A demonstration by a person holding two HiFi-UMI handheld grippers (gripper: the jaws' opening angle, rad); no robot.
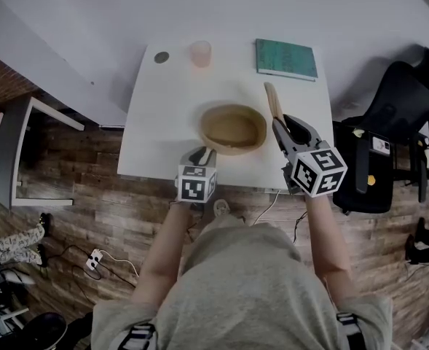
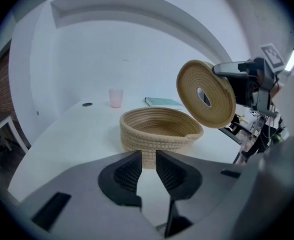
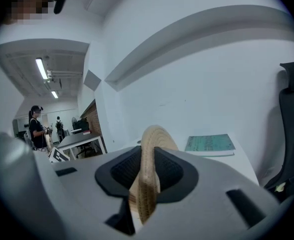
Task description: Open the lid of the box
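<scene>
Clamping the lid [image 1: 272,97] on edge, the right hand-held gripper [image 1: 278,125] holds it — just beside the open box [image 1: 234,130].

Open woven box [image 1: 233,128] on white table [image 1: 156,122], lid [image 1: 272,99] edge-up in right gripper [image 1: 279,123], left gripper [image 1: 201,154] beside box

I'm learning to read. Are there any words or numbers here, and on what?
No text can be read.
Green book: cover print too blurred.
Two marker cubes: black-and-white squares, no letters.
Black bag: white label too small.
</scene>
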